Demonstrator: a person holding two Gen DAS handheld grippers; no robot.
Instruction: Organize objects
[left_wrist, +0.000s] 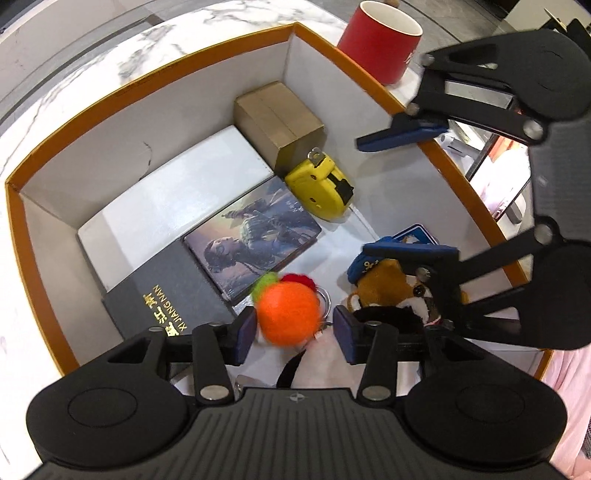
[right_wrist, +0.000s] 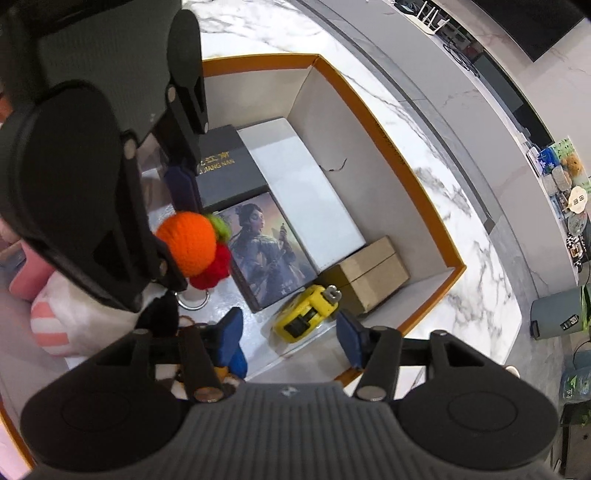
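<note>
Left wrist view shows your left gripper (left_wrist: 293, 325) with its pads apart around the orange knitted ball (left_wrist: 288, 314); there looks to be a gap on both sides, so it seems loose between them. At 3 o'clock your right gripper (left_wrist: 404, 190) hangs with its fingers spread, nothing between them, above a stuffed toy (left_wrist: 384, 291) in a blue cap. At 12 o'clock from the ball lies the picture book (left_wrist: 253, 240), with the yellow tape measure (left_wrist: 321, 186) and a cardboard box (left_wrist: 279, 122) beyond, and a dark case (left_wrist: 166, 295) at 9 o'clock, all inside the orange-rimmed box (left_wrist: 110, 96). A red mug (left_wrist: 380, 40) stands outside at 1 o'clock.
</note>
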